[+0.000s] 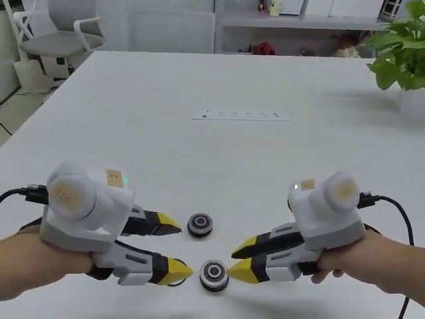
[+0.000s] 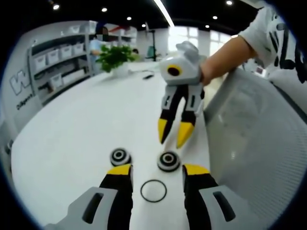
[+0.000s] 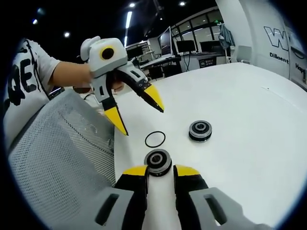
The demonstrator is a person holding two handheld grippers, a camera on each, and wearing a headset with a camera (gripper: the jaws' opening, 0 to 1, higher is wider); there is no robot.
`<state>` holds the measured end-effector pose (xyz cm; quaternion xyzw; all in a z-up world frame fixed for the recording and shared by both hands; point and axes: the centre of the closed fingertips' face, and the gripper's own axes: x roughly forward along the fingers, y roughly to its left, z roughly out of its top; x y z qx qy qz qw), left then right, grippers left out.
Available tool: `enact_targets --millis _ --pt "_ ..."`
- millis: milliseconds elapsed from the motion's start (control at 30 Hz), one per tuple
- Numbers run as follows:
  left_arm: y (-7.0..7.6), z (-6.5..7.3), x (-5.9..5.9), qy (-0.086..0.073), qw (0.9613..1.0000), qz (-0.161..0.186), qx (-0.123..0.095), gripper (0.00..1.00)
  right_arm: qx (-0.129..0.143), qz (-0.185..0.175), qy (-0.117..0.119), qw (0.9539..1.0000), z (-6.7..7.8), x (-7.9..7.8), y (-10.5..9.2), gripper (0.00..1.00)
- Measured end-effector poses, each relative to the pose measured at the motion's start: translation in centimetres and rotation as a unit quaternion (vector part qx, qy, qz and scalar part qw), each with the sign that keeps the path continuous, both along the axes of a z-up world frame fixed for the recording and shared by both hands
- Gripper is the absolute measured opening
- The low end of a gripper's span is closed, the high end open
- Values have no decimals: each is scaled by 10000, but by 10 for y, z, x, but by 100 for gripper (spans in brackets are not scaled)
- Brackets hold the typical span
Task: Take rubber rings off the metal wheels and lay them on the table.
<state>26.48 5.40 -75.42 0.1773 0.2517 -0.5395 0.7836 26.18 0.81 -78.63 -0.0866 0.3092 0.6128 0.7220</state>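
Note:
Two small metal wheels with dark rims sit on the white table [image 1: 219, 159], one farther [image 1: 200, 224] and one nearer [image 1: 214, 274]. A thin black rubber ring [image 2: 141, 190] lies flat on the table between the jaws of my left gripper [image 2: 158, 170], touching neither. That left gripper [image 1: 178, 248] is open. My right gripper [image 1: 234, 262] is open too, its yellow tips just right of the nearer wheel [image 3: 158, 161], which sits right in front of the gap between them. The ring [image 3: 145, 140] lies beyond that wheel, and the other wheel [image 3: 200, 130] stands to the right.
A row of small marks [image 1: 240, 115] lies on the table's middle. A potted plant [image 1: 402, 60] stands at the far right edge. An office chair [image 1: 56, 36] is beyond the far left corner, with shelves behind. A mesh chair back [image 3: 57, 158] is near the table's front edge.

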Motion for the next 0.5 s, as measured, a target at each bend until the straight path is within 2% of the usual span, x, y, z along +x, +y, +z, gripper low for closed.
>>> enact_targets --millis 200,500 --pt "-4 -5 4 31 10000 -14 26 42 -76 44 26 10000 -7 -3 -1 17" --pt "-16 -12 0 105 9997 -197 81 40 -170 34 16 9998 -15 -1 -4 17"
